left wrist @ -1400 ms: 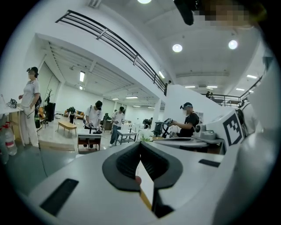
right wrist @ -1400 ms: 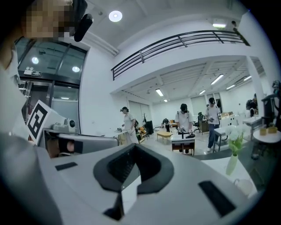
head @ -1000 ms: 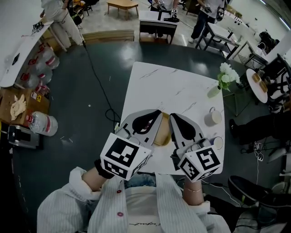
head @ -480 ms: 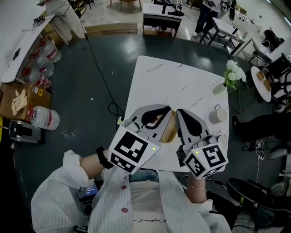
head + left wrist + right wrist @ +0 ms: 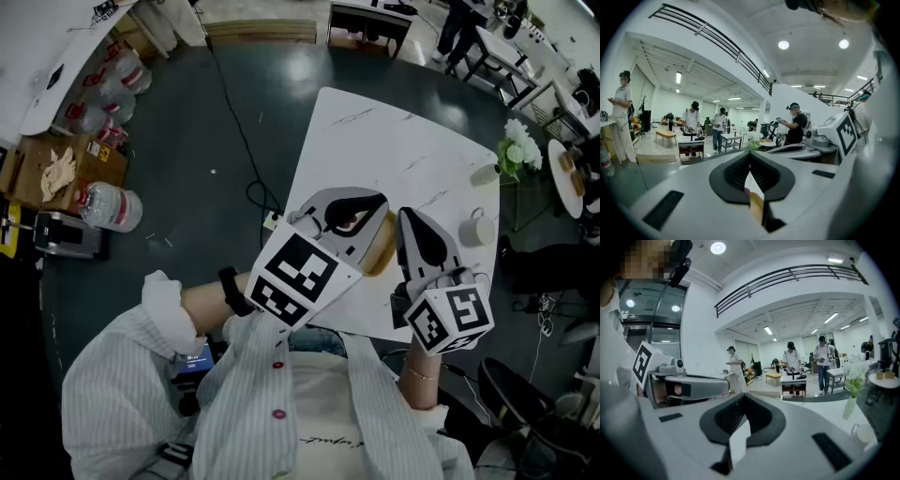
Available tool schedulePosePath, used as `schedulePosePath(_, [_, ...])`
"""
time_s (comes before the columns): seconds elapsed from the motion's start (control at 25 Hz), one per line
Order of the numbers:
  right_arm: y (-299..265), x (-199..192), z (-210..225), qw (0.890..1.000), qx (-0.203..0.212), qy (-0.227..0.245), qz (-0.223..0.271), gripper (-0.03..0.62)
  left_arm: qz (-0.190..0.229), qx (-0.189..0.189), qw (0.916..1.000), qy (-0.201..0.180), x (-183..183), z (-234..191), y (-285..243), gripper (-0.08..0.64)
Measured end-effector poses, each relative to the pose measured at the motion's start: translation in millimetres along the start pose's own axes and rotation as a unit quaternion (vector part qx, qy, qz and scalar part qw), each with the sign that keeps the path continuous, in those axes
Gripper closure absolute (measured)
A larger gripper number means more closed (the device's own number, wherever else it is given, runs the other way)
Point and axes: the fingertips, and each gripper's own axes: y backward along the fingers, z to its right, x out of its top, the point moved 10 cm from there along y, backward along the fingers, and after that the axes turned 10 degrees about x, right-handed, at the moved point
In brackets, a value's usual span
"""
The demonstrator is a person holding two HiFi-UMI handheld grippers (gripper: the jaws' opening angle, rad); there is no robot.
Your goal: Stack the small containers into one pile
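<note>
A tan, shallow container lies on the white marble table, mostly hidden between and under my two grippers. My left gripper reaches over its left side, and its jaws are shut with nothing between them. My right gripper hovers just right of the container and is shut and empty too. In the left gripper view the left gripper shows closed jaws with a tan sliver below them. The right gripper view shows the right gripper closed, with the left gripper beside it.
A white cup stands on the table to the right of my grippers, and a vase of white flowers stands at the far right corner. Water bottles and a cable lie on the dark floor to the left. People stand at far tables.
The head view has swung, so the table and both grippers now sit further right and higher in the picture. Both grippers stay shut beside the tan container, and the left one has tilted slightly.
</note>
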Motion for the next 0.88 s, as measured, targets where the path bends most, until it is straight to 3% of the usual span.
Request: schedulePosePath(0.88, [6.1, -10.8, 9.4, 1.000, -0.016, -0.005, -0.012, 0.581, -0.007, -0.009, 0.9999, -0.002, -12.3, 6.0, -9.4, 0.543])
